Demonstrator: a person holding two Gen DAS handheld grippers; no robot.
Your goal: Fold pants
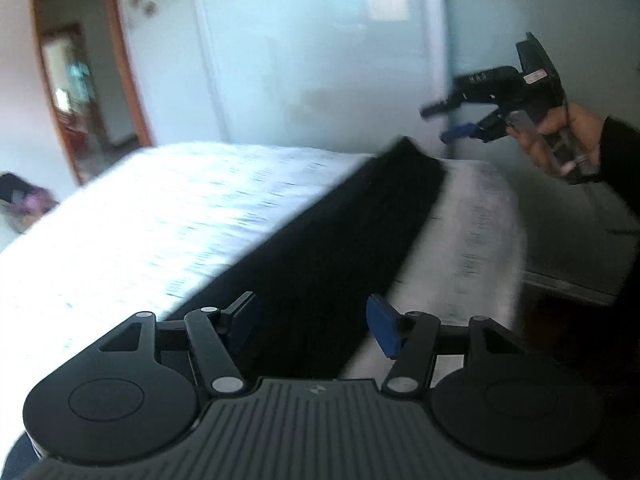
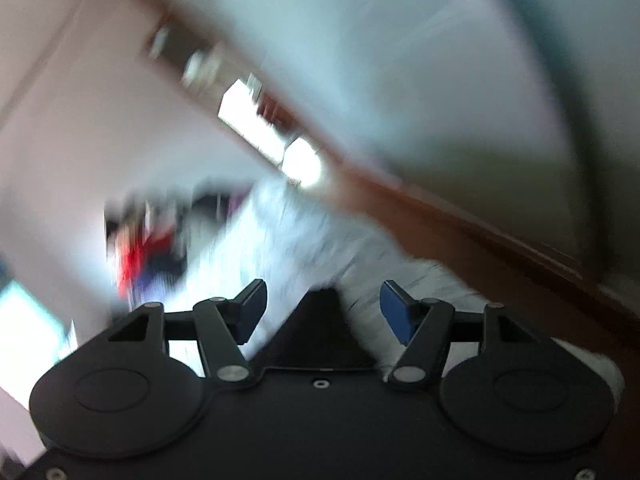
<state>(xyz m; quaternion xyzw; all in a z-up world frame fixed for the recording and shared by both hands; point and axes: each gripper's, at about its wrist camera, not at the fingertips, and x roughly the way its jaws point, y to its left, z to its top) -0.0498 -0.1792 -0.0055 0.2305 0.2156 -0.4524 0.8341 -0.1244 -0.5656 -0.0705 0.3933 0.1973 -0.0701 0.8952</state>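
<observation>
Black pants (image 1: 340, 240) lie as a long narrow strip slanting across a bed with a white patterned sheet (image 1: 160, 220). My left gripper (image 1: 312, 316) hovers open over the near end of the strip, with the dark cloth showing between and below its blue pads and not pinched. A hand holds my right gripper (image 1: 452, 120) in the air above the far end of the pants, its fingers apart and empty. The right wrist view is heavily blurred: that gripper (image 2: 324, 306) stands open, and a dark pointed corner of the pants (image 2: 324, 332) shows low between its fingers.
A wooden-framed doorway (image 1: 80, 92) stands at the back left beside pale walls. A dark bundle (image 1: 20, 200) lies past the bed's left edge. Floor (image 1: 568, 272) drops away right of the bed. Blurred red and dark clothing (image 2: 148, 256) sits beyond the sheet.
</observation>
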